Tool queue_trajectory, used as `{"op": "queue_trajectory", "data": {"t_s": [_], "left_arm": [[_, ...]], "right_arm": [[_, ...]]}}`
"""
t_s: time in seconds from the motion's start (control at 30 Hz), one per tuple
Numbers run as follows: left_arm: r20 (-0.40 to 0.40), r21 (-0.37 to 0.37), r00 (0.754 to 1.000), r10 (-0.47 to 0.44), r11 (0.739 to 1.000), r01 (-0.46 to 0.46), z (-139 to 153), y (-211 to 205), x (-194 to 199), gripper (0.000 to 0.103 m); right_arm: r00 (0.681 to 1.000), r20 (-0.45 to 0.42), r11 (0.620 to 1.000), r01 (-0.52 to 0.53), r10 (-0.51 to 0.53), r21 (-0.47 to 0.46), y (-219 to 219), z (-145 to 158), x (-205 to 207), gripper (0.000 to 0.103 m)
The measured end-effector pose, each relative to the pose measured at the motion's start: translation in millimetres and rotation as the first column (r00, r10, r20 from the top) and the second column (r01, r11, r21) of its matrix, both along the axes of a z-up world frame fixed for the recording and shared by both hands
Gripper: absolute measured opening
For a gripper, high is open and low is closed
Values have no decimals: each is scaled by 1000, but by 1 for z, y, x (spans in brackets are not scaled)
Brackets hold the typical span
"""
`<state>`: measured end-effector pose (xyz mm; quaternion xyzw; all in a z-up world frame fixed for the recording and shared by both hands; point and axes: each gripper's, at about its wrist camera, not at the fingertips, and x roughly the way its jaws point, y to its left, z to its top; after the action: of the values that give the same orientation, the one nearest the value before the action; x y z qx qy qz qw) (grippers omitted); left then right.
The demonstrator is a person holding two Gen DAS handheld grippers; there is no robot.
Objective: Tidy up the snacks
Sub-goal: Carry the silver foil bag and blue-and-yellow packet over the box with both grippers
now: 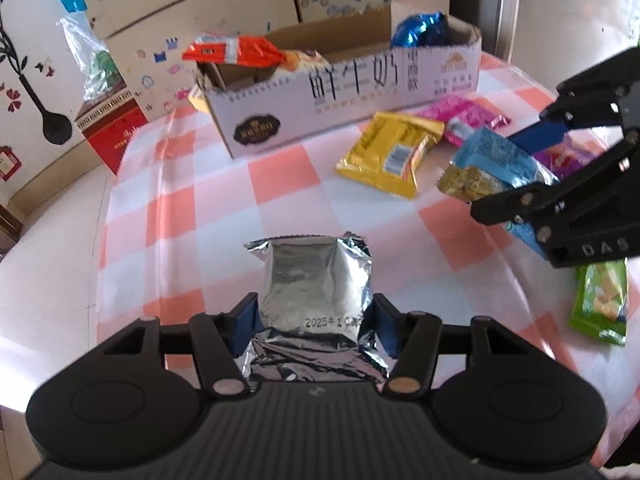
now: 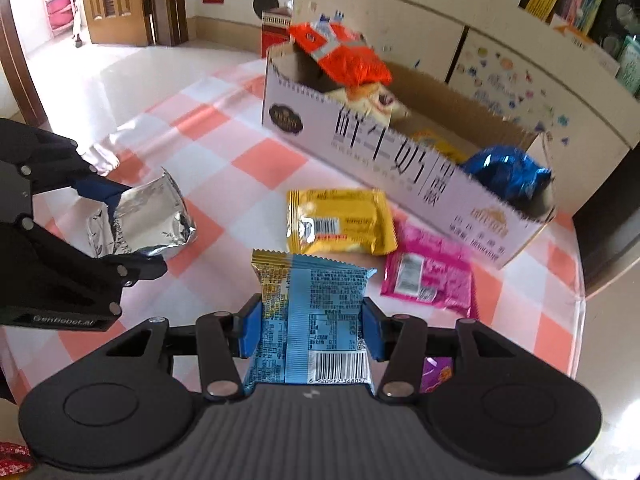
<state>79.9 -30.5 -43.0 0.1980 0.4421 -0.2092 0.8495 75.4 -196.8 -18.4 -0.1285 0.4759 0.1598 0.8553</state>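
Left gripper (image 1: 314, 320) clamps silver packet (image 1: 316, 280); right gripper (image 2: 310, 330) clamps blue packet (image 2: 310, 312); foil slick, could slip before carton (image 2: 400, 160); blue's grip seems shallow.

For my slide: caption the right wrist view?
Right hand-held gripper clamps a light-blue snack packet before the cardboard box.

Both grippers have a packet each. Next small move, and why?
Probably carry the right gripper, shut on the light-blue printed snack packet, up and over the white cardboard box wall. The box's middle looks open. The left gripper holds the silver foil pouch farther from the box, so it follows.
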Motion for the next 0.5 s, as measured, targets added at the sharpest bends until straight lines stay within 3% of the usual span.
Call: {"op": "queue_trajectory", "data": {"t_s": [0.2, 0.5], "left_arm": [[68, 15, 998, -16, 1000, 15, 19, 0, 7, 59], [143, -36, 990, 21, 999, -16, 50, 3, 23, 59]], "right_arm": [[998, 60, 1000, -16, 15, 5, -1, 16, -3, 57], [987, 159, 999, 29, -33, 27, -13, 45, 4, 57]]}}
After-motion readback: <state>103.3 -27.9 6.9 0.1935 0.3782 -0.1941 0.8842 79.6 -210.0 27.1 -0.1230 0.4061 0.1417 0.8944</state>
